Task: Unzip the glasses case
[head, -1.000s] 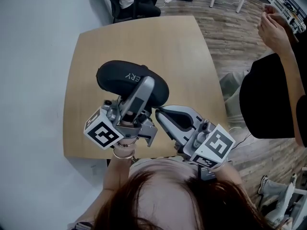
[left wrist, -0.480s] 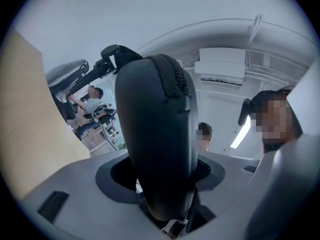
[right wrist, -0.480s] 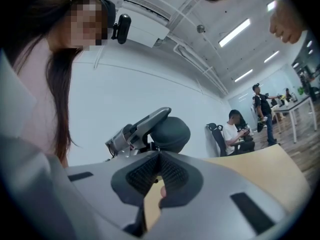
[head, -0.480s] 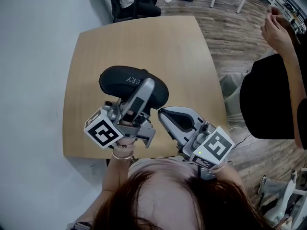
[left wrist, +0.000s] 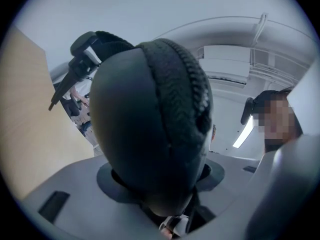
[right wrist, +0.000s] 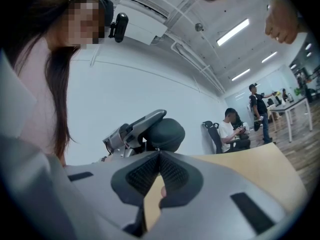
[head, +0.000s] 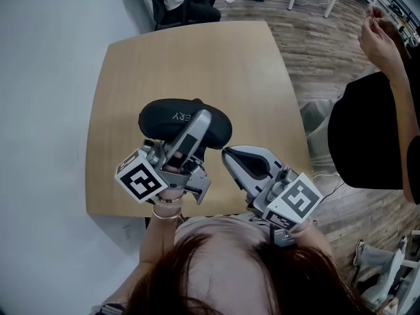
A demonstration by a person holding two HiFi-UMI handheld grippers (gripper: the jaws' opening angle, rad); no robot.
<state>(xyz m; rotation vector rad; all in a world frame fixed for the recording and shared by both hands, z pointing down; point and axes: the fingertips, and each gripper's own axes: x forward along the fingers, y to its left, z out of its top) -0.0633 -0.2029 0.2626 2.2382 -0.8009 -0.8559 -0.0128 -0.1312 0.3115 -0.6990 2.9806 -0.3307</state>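
Pale wooden table (head: 131, 77) in an open office, with bystanders beyond it. My left gripper (head: 193, 126) clamps the black glasses case (head: 167, 113) by its near end over mid-table, its jaws having just tightened slightly. The zip (left wrist: 175, 84) looks closed along the whole ridge. My right gripper (head: 230, 156), at four o'clock of the case, is pinched together on nothing. I judge the unzipping not yet begun: finding the pull and running it remain.
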